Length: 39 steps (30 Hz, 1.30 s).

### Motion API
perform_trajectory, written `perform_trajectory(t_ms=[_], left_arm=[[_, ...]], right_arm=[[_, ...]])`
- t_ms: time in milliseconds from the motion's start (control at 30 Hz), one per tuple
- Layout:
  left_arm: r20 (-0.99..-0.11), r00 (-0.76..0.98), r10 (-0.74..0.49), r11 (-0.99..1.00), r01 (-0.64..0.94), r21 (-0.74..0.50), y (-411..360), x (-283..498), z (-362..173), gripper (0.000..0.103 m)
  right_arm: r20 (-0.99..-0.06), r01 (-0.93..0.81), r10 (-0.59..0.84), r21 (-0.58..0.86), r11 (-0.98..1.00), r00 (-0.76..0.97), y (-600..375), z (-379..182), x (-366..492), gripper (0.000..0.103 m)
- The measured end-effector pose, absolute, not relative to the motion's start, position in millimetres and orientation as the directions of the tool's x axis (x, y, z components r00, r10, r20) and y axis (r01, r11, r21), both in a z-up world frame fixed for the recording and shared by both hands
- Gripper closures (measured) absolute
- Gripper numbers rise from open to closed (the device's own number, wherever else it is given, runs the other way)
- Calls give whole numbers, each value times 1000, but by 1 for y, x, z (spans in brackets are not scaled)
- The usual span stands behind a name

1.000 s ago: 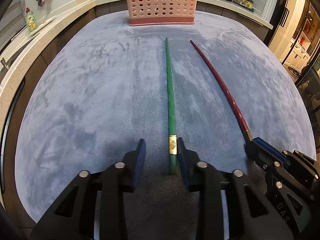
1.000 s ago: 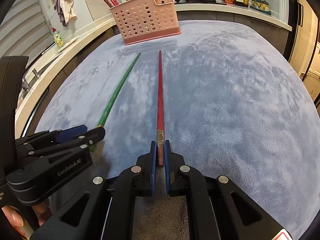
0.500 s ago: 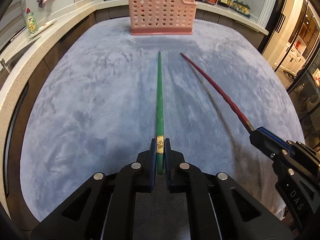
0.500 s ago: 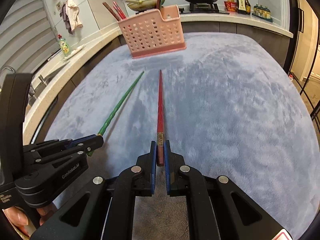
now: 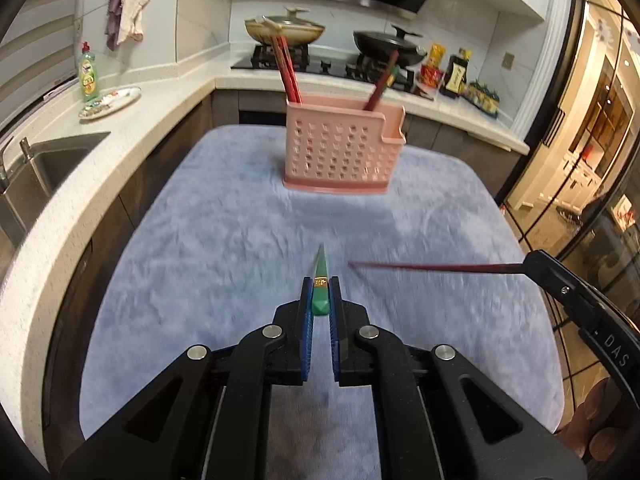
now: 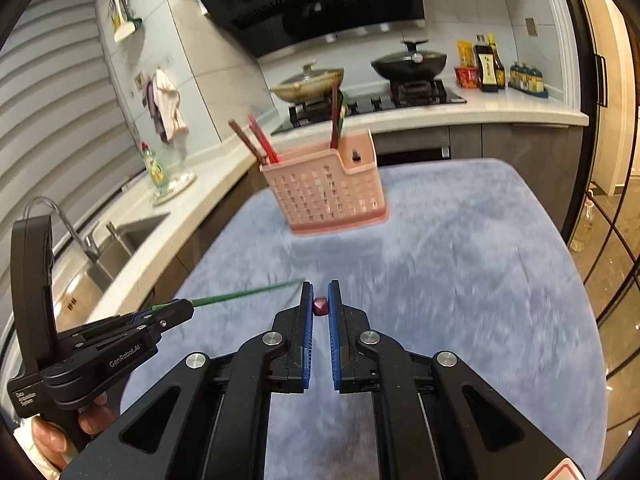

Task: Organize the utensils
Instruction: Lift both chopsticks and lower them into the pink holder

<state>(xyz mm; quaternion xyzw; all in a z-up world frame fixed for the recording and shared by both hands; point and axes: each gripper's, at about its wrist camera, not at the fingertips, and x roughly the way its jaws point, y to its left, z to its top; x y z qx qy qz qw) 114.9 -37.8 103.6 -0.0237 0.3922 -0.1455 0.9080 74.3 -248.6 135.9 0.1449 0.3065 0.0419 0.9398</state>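
Note:
My left gripper (image 5: pixel 320 292) is shut on the butt end of a green chopstick (image 5: pixel 320 270), which points forward and is lifted off the cloth. My right gripper (image 6: pixel 319 296) is shut on a dark red chopstick (image 6: pixel 320 307), seen end-on. The red chopstick (image 5: pixel 432 267) also shows in the left wrist view, held level. The green chopstick (image 6: pixel 244 293) shows in the right wrist view, sticking out of the left gripper (image 6: pixel 176 309). A pink perforated utensil basket (image 5: pixel 340 154) stands at the far end of the blue cloth, holding several chopsticks (image 5: pixel 286 72).
The blue plush cloth (image 5: pixel 224 248) covers the table. A counter with a sink (image 5: pixel 44 168) runs along the left. A stove with two pans (image 5: pixel 384 46) and sauce bottles (image 5: pixel 456 74) stand behind the basket. Glass doors are on the right.
Both grippers have lifted their chopsticks off the cloth and tilted up, so the basket and kitchen wall now fill the view. The left gripper closed on the green chopstick one second ago.

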Motion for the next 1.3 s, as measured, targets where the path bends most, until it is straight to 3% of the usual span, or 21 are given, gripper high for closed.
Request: perform_trajectory(t_ms=[467, 933, 1100, 1300], left_arm=[[-613, 736, -287, 958, 227, -176, -35, 181, 171, 96], [-402, 865, -301, 950, 234, -209, -40, 257, 274, 96], [-365, 885, -287, 952, 221, -213, -45, 289, 281, 96], [-380, 881, -282, 953, 213, -215, -49, 319, 265, 96]], right_arm=[[-446, -15, 173, 336, 942, 878, -259, 194, 132, 96], [-243, -18, 121, 388, 921, 962, -287, 283, 229, 96], [-227, 6, 90, 391, 920, 970, -294, 294, 265, 96], [-273, 39, 68, 368, 929, 960, -295, 274, 299, 96]])
